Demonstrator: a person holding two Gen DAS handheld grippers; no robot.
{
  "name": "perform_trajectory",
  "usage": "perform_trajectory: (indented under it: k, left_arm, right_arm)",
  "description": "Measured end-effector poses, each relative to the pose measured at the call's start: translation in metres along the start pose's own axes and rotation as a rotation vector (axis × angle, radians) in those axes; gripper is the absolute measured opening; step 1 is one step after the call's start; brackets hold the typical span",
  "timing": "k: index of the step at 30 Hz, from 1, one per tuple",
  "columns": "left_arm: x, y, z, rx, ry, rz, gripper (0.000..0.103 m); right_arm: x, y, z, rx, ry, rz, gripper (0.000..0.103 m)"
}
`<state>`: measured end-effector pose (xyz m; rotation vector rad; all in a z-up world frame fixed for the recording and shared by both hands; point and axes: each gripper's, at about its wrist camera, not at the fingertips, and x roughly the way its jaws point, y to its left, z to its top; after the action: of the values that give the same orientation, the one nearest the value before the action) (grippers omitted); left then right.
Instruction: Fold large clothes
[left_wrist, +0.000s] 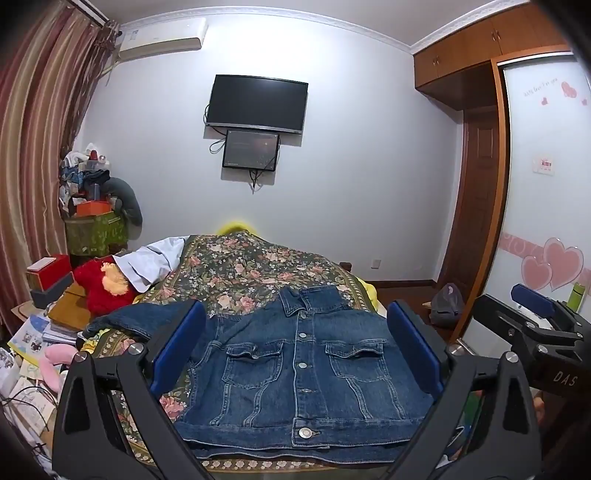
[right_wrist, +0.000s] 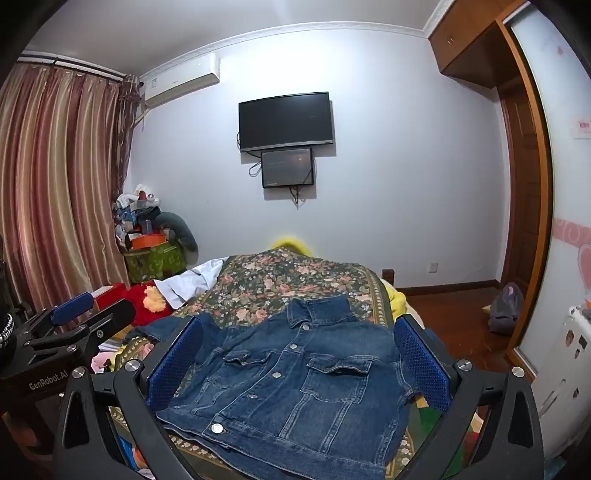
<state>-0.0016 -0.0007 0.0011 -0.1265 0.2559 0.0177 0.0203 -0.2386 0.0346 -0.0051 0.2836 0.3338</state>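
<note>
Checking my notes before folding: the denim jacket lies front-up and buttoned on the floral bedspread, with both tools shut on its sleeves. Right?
Not quite. The jacket lies as you say on the bedspread, but both tools stand open and hold nothing; each wrist view shows it.

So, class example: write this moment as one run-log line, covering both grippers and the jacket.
left gripper: open, empty | right gripper: open, empty | denim jacket: flat on floral bedspread, buttoned, front up, one sleeve spread sideways | folding: not started

Buttoned blue denim jacket (left_wrist: 303, 373) flat on floral bedspread (left_wrist: 240, 269)
</note>
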Motion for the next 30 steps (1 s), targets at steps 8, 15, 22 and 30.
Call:
perform_trajectory:
  k: [8,15,22,30]
  left_arm:
    - [-0.0011,0.001,0.0,0.005,-0.002,-0.003,0.099]
    - [-0.0003,0.0005,0.0007,0.005,-0.002,-0.003,0.099]
    - [0.0016,0.0002,-0.0011,0.003,-0.001,-0.002,0.099]
    - [0.0012,0.0009,-0.0005,0.002,0.0,-0.003,0.1]
  right_arm:
    - [-0.0004,-0.0007,0.0003,0.001,-0.001,-0.001,0.103]
    - [0.0017,-0.0016,0.0039,0.004,-0.002,-0.002,0.103]
    - [0.001,-0.0023,0.003,0.004,-0.003,-0.002,0.103]
    - [0.0014,-0.0019,0.003,0.005,-0.004,-0.002,0.103]
